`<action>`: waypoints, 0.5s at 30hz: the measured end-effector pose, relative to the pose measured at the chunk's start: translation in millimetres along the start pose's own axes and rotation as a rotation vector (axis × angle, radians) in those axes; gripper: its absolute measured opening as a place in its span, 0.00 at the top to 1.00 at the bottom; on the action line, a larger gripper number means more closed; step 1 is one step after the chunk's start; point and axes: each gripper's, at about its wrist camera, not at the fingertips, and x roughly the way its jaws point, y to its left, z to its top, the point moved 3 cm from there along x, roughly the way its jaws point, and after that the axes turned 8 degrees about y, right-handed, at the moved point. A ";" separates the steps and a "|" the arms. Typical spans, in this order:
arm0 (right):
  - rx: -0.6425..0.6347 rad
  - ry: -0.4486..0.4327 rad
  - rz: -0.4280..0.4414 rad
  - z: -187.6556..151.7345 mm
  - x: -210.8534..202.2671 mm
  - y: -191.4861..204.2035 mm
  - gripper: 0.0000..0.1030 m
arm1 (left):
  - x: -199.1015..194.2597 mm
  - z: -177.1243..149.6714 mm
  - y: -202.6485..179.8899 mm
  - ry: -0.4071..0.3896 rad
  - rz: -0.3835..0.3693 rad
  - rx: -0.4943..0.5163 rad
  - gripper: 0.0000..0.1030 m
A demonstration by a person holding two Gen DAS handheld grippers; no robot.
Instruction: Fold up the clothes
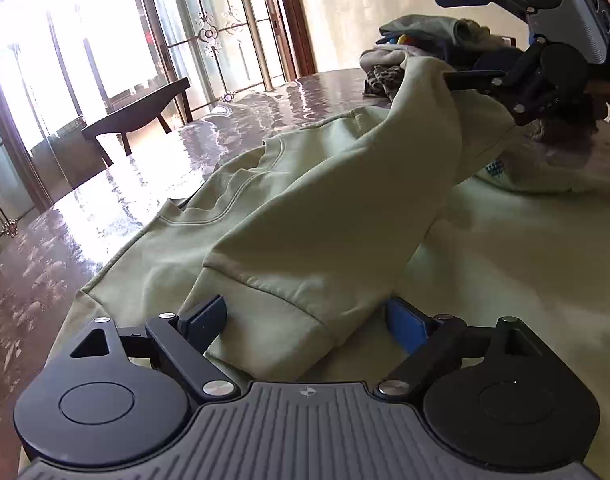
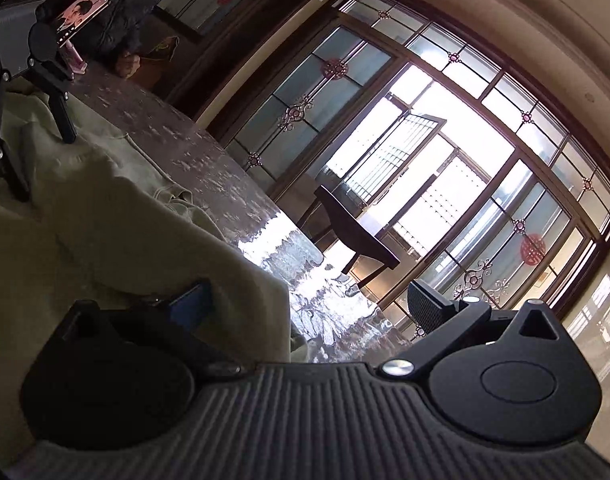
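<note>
A pale green sweatshirt [image 1: 305, 208] lies spread on the glossy marble table [image 1: 65, 240]. One sleeve rises from the cuff [image 1: 281, 312] near my left gripper up to my right gripper. My left gripper [image 1: 307, 322] is open, its blue pads on either side of the cuff. My right gripper [image 1: 443, 38] is open wide at the upper right, and the sleeve's upper part drapes over its lower finger [image 1: 469, 80]. In the right wrist view the green fabric [image 2: 117, 216] hangs over the left finger of my right gripper [image 2: 309, 304]. The left gripper [image 2: 45, 164] shows at the far left.
A pile of other clothes [image 1: 417, 40] sits on the table behind the sweatshirt. A dark wooden chair [image 1: 145, 108] stands past the table's far edge, before glass doors. A person in a dark jacket [image 2: 121, 12] is at the table beside a propped phone [image 2: 81, 12].
</note>
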 end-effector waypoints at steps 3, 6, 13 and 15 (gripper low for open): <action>0.003 -0.002 0.003 10.6 4.5 -2.5 0.01 | -2.4 -0.8 5.2 -0.007 -0.013 -0.030 0.34; 0.017 0.006 0.016 19.8 11.3 -3.7 0.01 | -3.4 1.0 12.4 -0.001 0.001 -0.062 0.47; 0.098 0.058 0.057 44.6 41.5 -7.4 0.01 | -16.7 8.6 46.0 -0.058 0.130 -0.239 0.52; 0.122 0.073 0.069 51.7 50.1 -8.4 0.01 | -21.9 8.5 63.6 -0.060 0.179 -0.304 0.52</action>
